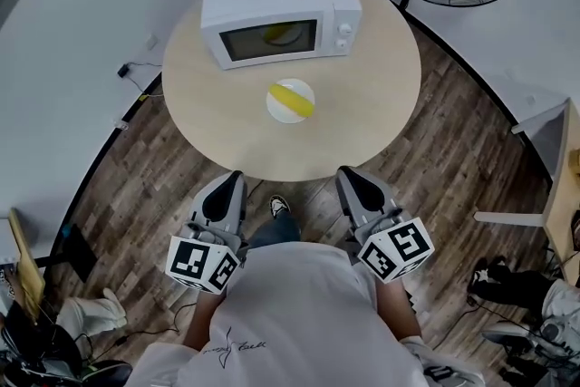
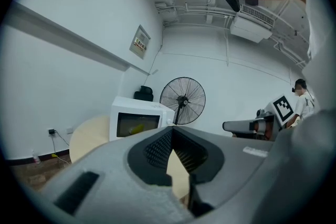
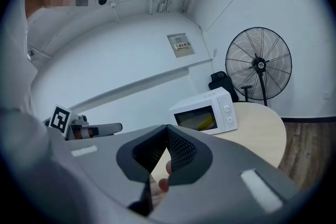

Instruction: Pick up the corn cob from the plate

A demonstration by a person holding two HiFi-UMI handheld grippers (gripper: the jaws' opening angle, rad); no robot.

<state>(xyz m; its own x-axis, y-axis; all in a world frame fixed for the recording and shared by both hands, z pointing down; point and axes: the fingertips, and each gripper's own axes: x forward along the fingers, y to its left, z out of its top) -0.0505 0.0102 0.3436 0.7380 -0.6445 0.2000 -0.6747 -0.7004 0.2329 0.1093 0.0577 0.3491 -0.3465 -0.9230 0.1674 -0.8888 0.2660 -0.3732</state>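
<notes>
The corn cob (image 1: 293, 98) lies on a white plate (image 1: 275, 109) near the middle of the round worktop (image 1: 372, 95), just in front of the microwave (image 1: 272, 0) at the far edge. Both grippers are down by the near edge, not over the worktop yet. The L gripper (image 1: 234, 179) has its fingers (image 2: 157, 148) shut tight w/ nothing in them. The R gripper (image 1: 349, 175) is the same, empty.

The cob is ahead of both, about halfway betw. them & well apart from each. It lies slanted: far end to the left, near end to the right. So I think the R one has the easier reach, but it's close. Fingers must open first & grab across the cob, not along it.
</notes>
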